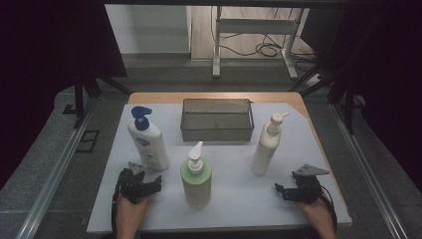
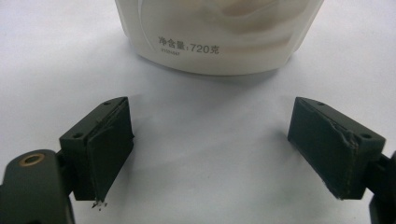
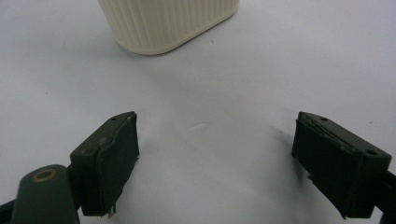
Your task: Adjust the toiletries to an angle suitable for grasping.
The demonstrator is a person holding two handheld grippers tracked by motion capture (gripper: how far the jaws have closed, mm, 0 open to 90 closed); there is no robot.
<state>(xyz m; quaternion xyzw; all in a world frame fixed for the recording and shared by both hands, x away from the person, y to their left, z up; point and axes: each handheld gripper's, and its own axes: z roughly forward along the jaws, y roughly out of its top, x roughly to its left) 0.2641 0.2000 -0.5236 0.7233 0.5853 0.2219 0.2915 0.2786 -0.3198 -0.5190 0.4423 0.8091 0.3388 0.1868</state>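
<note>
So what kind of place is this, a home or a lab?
Probably a lab or recording setup: a small table covered with a white sheet, dark curtains on both sides, loose cables on the floor behind.

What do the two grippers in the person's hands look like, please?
Both are black, blocky tools. The left gripper and the right gripper each carry a grey three-cornered plate on top and trail a dark cable beside the wrist. Up close, each jaw is a dark block with a flat rubber-like pad; the pad edges look worn and frayed. A brass-coloured ring sits in the left jaw's base. The forearms show no sleeves.
</note>
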